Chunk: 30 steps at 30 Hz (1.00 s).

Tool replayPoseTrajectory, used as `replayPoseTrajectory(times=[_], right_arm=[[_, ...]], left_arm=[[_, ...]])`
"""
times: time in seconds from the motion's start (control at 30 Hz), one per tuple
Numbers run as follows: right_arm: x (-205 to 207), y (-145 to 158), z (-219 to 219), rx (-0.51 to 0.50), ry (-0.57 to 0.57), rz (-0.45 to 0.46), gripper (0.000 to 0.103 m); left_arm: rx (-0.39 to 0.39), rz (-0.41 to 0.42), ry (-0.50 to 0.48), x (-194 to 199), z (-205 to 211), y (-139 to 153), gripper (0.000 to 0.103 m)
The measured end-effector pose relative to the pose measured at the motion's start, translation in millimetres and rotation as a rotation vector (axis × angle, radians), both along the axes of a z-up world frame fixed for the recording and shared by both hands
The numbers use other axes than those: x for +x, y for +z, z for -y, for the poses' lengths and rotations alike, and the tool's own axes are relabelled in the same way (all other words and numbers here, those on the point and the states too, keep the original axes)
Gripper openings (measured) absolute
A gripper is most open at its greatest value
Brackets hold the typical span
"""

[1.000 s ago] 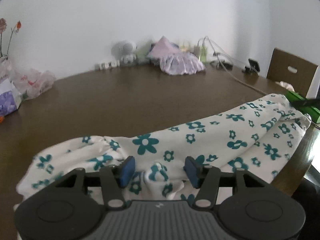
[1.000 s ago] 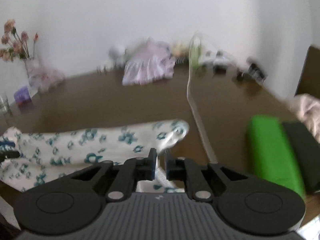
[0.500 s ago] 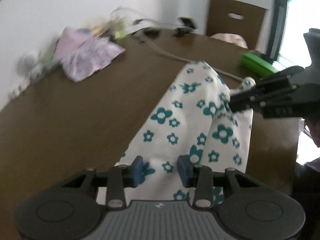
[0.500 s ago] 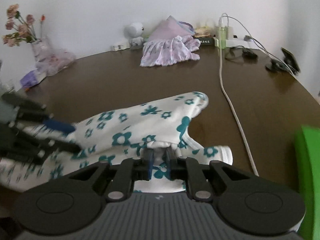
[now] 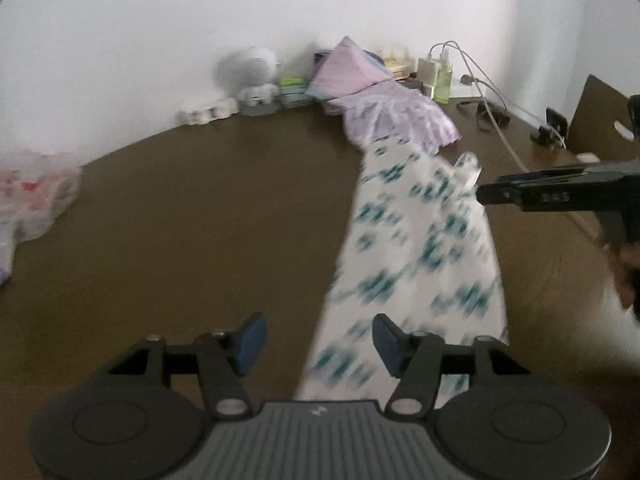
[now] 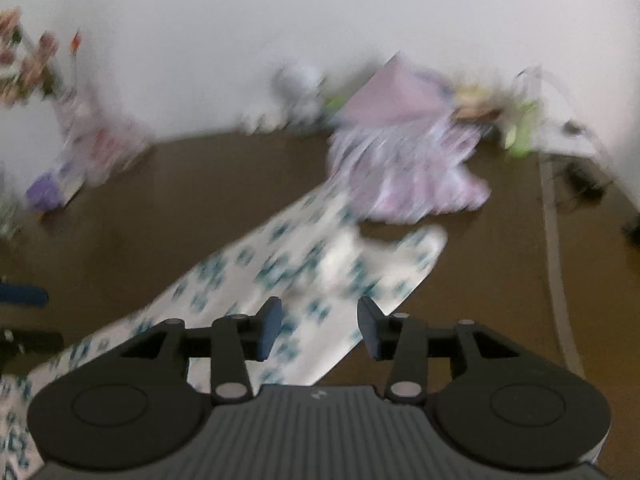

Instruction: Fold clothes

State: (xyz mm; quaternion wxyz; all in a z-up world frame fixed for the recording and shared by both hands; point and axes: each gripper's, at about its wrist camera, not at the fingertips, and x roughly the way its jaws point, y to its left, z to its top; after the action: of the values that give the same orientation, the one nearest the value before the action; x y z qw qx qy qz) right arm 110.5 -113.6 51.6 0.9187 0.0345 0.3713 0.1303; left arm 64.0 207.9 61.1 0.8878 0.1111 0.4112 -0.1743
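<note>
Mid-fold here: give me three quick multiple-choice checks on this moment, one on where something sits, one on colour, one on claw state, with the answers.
1. Where does the purple garment lie?
A. at the far end of the floral garment, near the wall
B. under the left claw
C. on the chair

2. What colour is the floral garment's print?
A. red
B. teal
C. yellow

3. How is the right claw now?
A. shut on the garment
B. open
C. out of view

Answers: 1 A, it lies beyond the floral cloth by the wall. 2 B, teal flowers on white. 3 B, its blue pads stand apart over the cloth.
</note>
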Motion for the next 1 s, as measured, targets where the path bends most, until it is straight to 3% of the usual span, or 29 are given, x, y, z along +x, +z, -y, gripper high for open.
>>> replayPoseTrajectory(times=[0.03, 0.07, 0.13, 0.27, 0.37, 0.53, 0.6, 0.67, 0.8, 0.87, 1.0], right_arm=[[5.4, -7.9, -8.8, 0.002, 0.019, -0.028, 0.034], [9.2, -13.3, -17.7, -0.006, 0.035, -0.037, 0.019], [20.7, -16.9, -35.2, -0.024, 0.061, -0.028, 0.017], [58.1, -18.7, -66.3, -0.044, 0.124, -0.009, 0.013], [93.6, -17.0, -86.2, -0.085, 0.156, 0.000, 0.013], [54.2, 4.9, -84.8, -0.094, 0.215, 0.039, 0.013], [38.4, 13.7, -84.2, -0.098, 0.239, 0.055, 0.013], [22.6, 22.5, -83.6, -0.102, 0.262, 0.070, 0.015], [-11.0, 36.9, -81.8, -0.107, 0.310, 0.096, 0.015], [-38.8, 27.9, -77.8, -0.099, 0.334, 0.084, 0.015], [-94.3, 9.9, -69.9, -0.083, 0.381, 0.059, 0.015]], left_arm=[[0.005, -0.031, 0.001, -1.7, -5.7, -7.0, 0.054], [0.008, -0.055, 0.002, -6.4, -10.0, -14.8, 0.043], [-0.017, -0.065, 0.022, -13.3, -18.5, -26.1, 0.034], [-0.140, -0.043, 0.112, -22.1, -32.7, -31.7, 0.013], [-0.191, -0.024, 0.208, -16.3, -24.4, -33.7, 0.013], [-0.305, -0.008, 0.229, -17.4, -4.3, -16.6, 0.015], [-0.309, 0.040, 0.215, -28.4, -3.6, -6.6, 0.024], [-0.278, 0.073, 0.220, -38.9, -3.8, -2.6, 0.032], [-0.183, 0.087, 0.234, -52.2, 5.8, -11.1, 0.033], [-0.160, 0.089, 0.258, -68.3, 7.9, -21.7, 0.033], [-0.151, 0.076, 0.253, -101.7, 18.2, -39.9, 0.014]])
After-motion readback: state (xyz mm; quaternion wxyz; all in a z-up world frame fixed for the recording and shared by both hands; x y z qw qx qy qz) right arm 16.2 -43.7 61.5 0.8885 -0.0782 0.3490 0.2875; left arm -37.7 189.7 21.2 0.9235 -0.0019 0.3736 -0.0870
